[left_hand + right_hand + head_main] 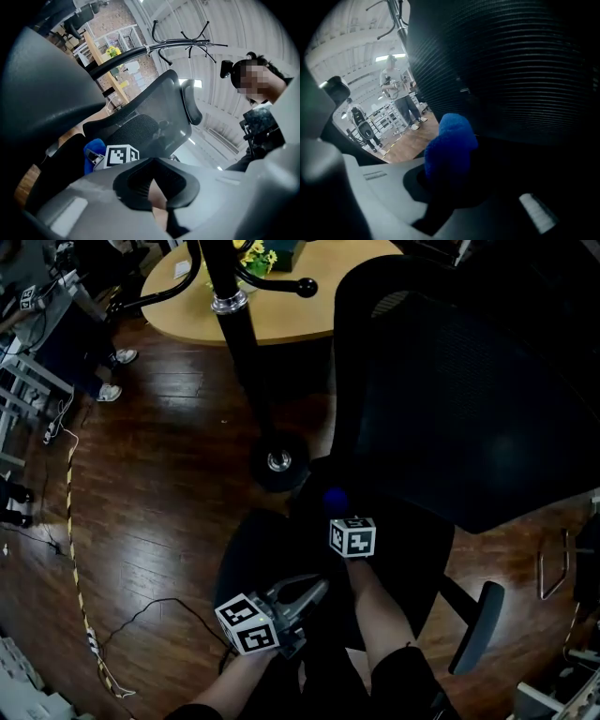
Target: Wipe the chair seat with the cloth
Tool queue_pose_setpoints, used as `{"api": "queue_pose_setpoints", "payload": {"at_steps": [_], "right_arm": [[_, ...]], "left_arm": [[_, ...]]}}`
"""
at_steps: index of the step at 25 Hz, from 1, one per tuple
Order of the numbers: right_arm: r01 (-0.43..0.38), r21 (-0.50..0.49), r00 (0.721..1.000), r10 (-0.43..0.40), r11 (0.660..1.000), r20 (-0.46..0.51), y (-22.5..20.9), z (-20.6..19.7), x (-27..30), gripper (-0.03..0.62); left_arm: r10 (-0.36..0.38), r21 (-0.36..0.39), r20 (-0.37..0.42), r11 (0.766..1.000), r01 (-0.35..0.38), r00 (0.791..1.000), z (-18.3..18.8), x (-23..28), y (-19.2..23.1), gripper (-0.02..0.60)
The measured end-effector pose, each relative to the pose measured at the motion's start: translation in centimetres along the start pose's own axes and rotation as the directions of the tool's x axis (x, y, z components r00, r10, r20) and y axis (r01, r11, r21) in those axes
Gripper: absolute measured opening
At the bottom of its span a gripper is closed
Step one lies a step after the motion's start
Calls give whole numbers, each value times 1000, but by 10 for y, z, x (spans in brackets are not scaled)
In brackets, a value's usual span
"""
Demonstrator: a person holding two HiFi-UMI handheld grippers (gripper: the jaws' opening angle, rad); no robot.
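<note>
Overhead, the right tool (339, 514) holds the blue cloth (335, 499) at the rear of the black chair seat (251, 549), with the left tool (317, 591) just beside it above the seat. Left gripper view: jaws closed together, nothing between them. Right gripper view: jaws clamped on the cloth.

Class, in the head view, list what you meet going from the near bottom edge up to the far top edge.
Left tongs → right tongs → fluffy blue cloth → round black coat-stand base → round light wooden table.
</note>
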State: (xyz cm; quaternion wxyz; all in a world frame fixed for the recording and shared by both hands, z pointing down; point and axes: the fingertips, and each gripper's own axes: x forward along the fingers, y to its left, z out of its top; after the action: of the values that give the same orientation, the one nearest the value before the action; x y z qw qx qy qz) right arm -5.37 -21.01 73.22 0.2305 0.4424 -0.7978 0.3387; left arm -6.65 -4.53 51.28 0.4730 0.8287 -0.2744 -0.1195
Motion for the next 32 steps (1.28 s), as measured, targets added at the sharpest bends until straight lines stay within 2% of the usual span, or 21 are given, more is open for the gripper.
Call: {"api": "queue_pose_setpoints", "payload": {"at_steps": [2,5,11,17,21,27,30,32], "right_arm": [[40,12,999,-40,999,-2,-21,-3,-10,35],[152,60,988,-151,986,-21,-72,-14,-42,34],[341,147,940,-339,929,-39,-177,-49,-125,35],[466,201,884,-463,862,-63,-251,-87,-197,35],[481,224,872,-488,847,-28,-265,-89,-222,34],[460,233,884,-465,857,-35,-272,-93,-224,35],[482,214,872,-489,850,-25,-270,-90,-225,35],[449,195,888,-460,872,16,-247,-76,-211,35]], "left_arm": [[9,5,-2,1000,-9,1000,0,0,1,-9],[8,33,-40,999,-6,999,-5,2,0,-9],[23,71,-105,997,-16,994,-15,9,3,-9],[52,106,-148,994,-36,988,-20,20,17,-9],[57,108,-155,993,-41,986,-18,22,19,-9],[44,109,-137,994,-29,990,-16,23,12,-9],[37,111,-125,994,-23,991,-13,21,9,-9],[32,111,-115,994,-20,993,-11,19,6,-9]]}}
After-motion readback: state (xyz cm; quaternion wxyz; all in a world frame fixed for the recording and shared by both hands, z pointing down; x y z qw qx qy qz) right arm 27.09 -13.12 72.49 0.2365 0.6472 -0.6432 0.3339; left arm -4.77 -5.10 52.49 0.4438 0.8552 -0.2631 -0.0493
